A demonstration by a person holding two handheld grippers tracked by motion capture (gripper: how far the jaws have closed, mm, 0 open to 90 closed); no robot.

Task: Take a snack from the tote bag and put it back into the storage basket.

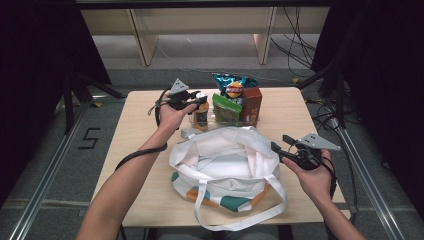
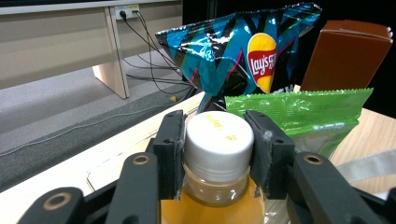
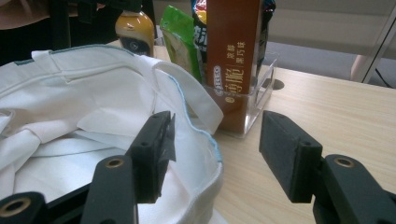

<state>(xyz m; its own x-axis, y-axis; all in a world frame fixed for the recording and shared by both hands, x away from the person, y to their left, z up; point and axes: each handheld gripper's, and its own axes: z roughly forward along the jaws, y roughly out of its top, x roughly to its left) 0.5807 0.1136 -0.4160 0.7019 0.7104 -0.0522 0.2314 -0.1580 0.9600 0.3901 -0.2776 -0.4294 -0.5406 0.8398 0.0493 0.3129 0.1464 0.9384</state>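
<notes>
My left gripper [image 1: 196,100] is shut on the white cap of an orange drink bottle [image 1: 202,116], which stands upright at the left end of a clear bin [image 3: 262,93]. In the left gripper view both black pads press the sides of the bottle [image 2: 215,189] cap. An open white tote bag [image 1: 225,165] with green and orange print lies at the table's middle front. My right gripper [image 1: 276,146] stands open at the bag's right rim. In the right gripper view its left jaw hangs over the bag [image 3: 70,93] and its right jaw over bare wood.
The bin also holds a blue chips bag [image 1: 232,82], a green snack pack [image 1: 225,107] and a brown carton [image 1: 252,102]. The wooden table [image 1: 145,130] has bare wood at its left and right sides. Cables and shelf legs lie on the floor beyond.
</notes>
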